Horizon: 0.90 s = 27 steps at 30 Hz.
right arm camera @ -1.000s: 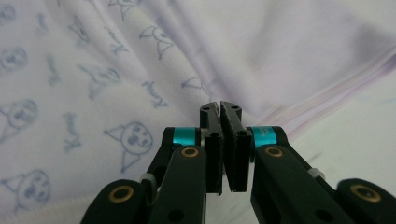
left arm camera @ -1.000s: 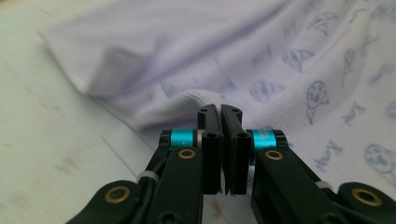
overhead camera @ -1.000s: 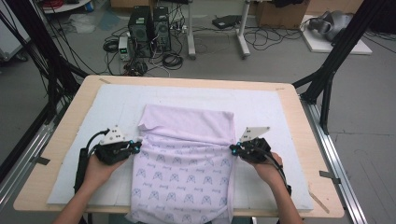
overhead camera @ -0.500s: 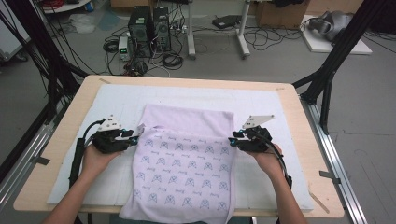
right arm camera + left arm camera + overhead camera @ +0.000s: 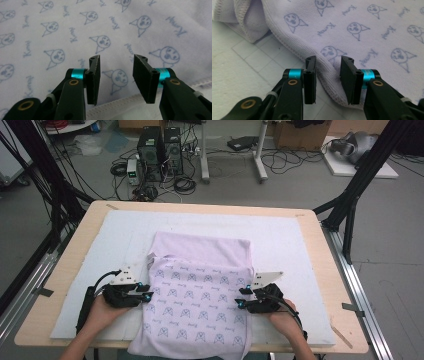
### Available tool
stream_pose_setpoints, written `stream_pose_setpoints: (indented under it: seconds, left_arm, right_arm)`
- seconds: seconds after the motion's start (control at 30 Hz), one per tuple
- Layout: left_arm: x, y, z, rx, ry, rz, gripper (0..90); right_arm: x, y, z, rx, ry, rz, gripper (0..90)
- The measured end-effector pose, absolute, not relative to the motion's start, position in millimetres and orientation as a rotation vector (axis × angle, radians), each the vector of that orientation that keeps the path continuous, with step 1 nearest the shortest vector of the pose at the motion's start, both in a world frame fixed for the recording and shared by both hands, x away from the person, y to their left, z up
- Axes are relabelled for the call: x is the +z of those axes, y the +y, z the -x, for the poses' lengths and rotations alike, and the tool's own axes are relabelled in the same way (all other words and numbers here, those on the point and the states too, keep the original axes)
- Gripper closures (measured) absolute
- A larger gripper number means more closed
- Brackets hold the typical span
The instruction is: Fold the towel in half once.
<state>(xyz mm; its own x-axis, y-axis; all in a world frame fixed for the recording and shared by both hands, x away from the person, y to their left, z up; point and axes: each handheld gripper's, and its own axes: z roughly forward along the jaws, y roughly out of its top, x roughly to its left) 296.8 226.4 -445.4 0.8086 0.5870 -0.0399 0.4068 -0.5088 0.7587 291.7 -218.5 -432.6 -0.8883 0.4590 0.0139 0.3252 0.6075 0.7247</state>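
Observation:
A pale lilac towel (image 5: 197, 295) printed with small blue cat faces lies folded on the table, its plain underside showing as a band (image 5: 200, 247) at the far end. My left gripper (image 5: 145, 293) rests at the towel's left edge, open, with the hemmed edge (image 5: 329, 75) lying between its jaws. At the right edge sits my right gripper (image 5: 240, 299), open too, its jaws over the printed cloth (image 5: 115, 50) and the hem (image 5: 115, 105) just below them. Neither holds the towel.
A white gridded mat (image 5: 300, 250) covers the wooden table (image 5: 320, 235). The towel's near end hangs over the table's front edge. Black frame legs (image 5: 360, 175) stand at the right and left corners; computers and cables lie on the floor beyond.
Both grippers pulled the printed layer toward the person, spread it over the towel and let go. They have moved nearer along the side edges and now stand open.

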Motion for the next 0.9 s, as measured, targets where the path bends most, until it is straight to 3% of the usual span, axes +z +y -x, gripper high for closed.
stream_pose_setpoints:
  seconds: [0.03,0.1,0.13,0.43,0.53,0.6,0.9]
  left_arm:
    - [-445.4,224.3,-296.4,0.287,0.72,-2.177,67.1]
    - [-444.8,220.1,-294.6,0.291,0.684,-2.186,83.3]
    - [-443.8,218.5,-293.4,0.317,0.682,-2.194,84.8]
    - [-412.2,246.9,-276.0,0.367,0.694,-2.056,84.4]
    - [-402.4,252.9,-270.1,0.414,0.706,-2.05,70.0]
    - [-403.4,255.5,-269.3,0.406,0.71,-2.058,67.1]
    - [-434.8,247.4,-267.6,0.31,0.684,-2.187,77.0]
  right_arm:
    - [-434.2,-217.9,-291.7,1.145,2.663,-0.659,56.4]
    - [-437.9,-216.5,-292.1,1.135,2.673,-0.66,56.2]
    - [-440.3,-215.6,-292.5,1.13,2.68,-0.66,56.1]
    - [-443.4,-217.3,-292.6,1.13,2.674,-0.668,56.3]
    - [-443.2,-217.5,-292.3,1.126,2.674,-0.665,56.2]
    - [-443.0,-217.9,-291.9,1.125,2.672,-0.668,55.9]
    - [-442.8,-225.3,-291.2,1.119,2.669,-0.678,55.4]
